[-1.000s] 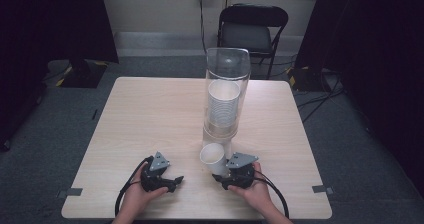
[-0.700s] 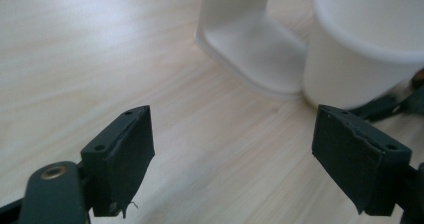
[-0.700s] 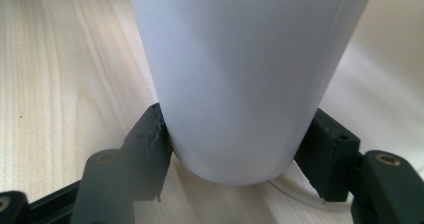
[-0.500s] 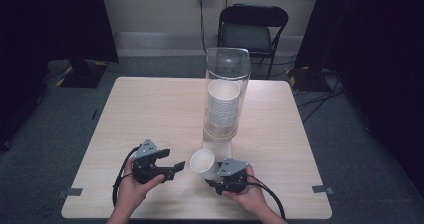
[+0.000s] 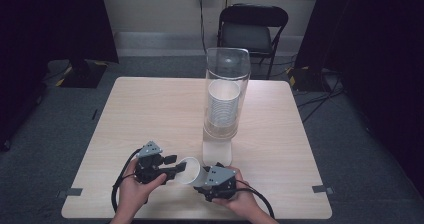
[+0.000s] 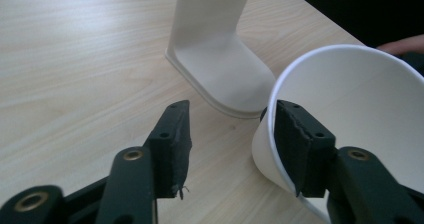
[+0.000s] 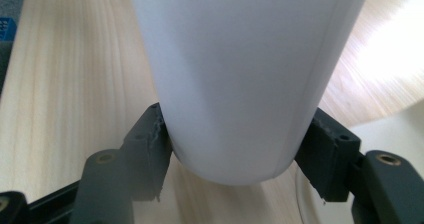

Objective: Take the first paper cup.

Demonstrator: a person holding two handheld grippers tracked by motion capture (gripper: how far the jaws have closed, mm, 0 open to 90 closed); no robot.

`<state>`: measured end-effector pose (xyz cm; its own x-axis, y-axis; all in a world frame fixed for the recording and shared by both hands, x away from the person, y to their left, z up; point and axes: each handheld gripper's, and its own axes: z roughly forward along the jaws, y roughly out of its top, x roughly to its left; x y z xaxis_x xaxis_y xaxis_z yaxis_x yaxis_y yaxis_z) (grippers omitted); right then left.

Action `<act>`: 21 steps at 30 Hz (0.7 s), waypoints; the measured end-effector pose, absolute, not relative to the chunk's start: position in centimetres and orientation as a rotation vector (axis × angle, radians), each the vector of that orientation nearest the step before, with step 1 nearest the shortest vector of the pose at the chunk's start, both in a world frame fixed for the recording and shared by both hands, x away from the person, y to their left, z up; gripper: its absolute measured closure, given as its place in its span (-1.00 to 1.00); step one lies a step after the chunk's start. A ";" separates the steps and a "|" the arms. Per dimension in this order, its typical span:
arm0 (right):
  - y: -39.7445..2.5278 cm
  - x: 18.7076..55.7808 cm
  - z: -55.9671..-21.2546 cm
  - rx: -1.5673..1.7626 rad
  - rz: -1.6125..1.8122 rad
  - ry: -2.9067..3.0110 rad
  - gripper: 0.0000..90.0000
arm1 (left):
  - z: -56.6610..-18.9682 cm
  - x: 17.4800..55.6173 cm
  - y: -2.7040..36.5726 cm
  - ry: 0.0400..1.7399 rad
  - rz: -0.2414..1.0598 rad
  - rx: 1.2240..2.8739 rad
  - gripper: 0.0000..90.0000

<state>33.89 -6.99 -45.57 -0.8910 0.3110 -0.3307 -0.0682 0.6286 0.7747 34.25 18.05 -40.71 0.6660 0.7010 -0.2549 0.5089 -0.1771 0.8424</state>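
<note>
A white paper cup (image 5: 189, 170) hangs on its side near the table's front edge, with its mouth turned toward my left gripper (image 5: 175, 165). My right gripper (image 5: 203, 177) is shut on the cup's base; in the right gripper view the cup (image 7: 240, 74) sits between both jaws of my right gripper (image 7: 235, 151). My left gripper (image 6: 230, 129) stands open at the cup (image 6: 360, 114). One jaw is inside the mouth and the other outside, with the rim between them. Just behind stands a clear dispenser tube (image 5: 227, 69) holding stacked cups (image 5: 222, 109) on a white base (image 5: 217, 151).
The dispenser's white base (image 6: 220, 69) stands close beyond my left gripper. The wooden table (image 5: 150, 114) spreads to the left and back. A black folding chair (image 5: 252, 29) stands past the far edge. Grey tape marks (image 5: 320, 189) sit at the front corners.
My right gripper has carried the cup from the dispenser's foot leftward and toward the front edge, tipping its mouth left. My left gripper has come to meet the rim.
</note>
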 end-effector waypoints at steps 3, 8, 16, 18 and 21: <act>-6.6 33.8 -45.6 0.184 1.186 2.412 -0.20 | -40.7 34.2 18.2 0.988 0.207 1.834 0.49; -6.3 33.9 -45.7 0.202 1.204 2.420 -0.22 | -40.5 34.2 18.1 1.022 0.164 1.866 0.81; -6.7 34.4 -45.9 0.295 1.162 2.418 -0.41 | -40.3 34.6 19.8 1.112 0.183 1.832 0.92; -7.3 34.7 -45.8 0.323 1.176 2.413 -0.41 | -40.3 34.8 20.8 1.155 0.203 1.811 0.92; -8.4 35.1 -45.4 0.394 1.200 2.399 -0.41 | -40.4 35.1 22.2 1.218 0.258 1.790 0.92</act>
<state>35.10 -8.40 -45.42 -0.8687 0.4300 -0.2459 0.0612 0.5856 0.8083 35.11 22.16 -40.37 0.4871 0.8182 -0.3053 0.6240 -0.0815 0.7772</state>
